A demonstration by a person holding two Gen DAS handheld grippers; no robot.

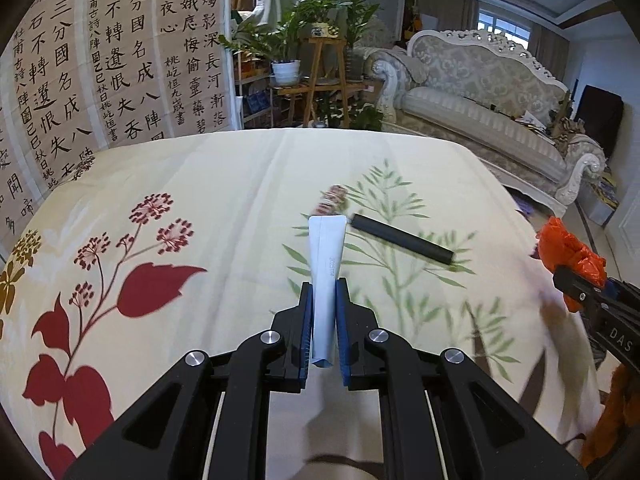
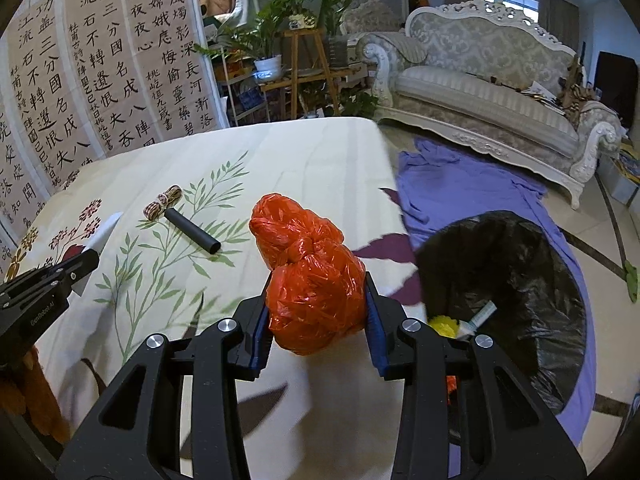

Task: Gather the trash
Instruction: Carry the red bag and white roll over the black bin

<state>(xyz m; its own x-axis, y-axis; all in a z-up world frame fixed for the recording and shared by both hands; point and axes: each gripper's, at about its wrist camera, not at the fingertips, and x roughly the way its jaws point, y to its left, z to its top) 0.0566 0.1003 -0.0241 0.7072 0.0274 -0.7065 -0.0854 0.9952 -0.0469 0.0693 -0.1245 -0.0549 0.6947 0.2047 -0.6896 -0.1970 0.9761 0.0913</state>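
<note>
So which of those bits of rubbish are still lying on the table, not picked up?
The black tube and the checked ribbon bundle; the white tube and orange bag are each clamped in a hand-held gripper.

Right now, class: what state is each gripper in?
Left gripper: closed on a flattened white tube.
Right gripper: closed on a knotted orange plastic bag.

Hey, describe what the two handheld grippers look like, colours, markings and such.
Both match: the left gripper and the right gripper have matte black angular linkage arms with cut-out slots, round silver pivot bolts, and jaws lined with blue pads. White lettering is printed on the side of each black body. Thin pale cords run under the left one's frame. No hand or sleeve is clearly visible.
</note>
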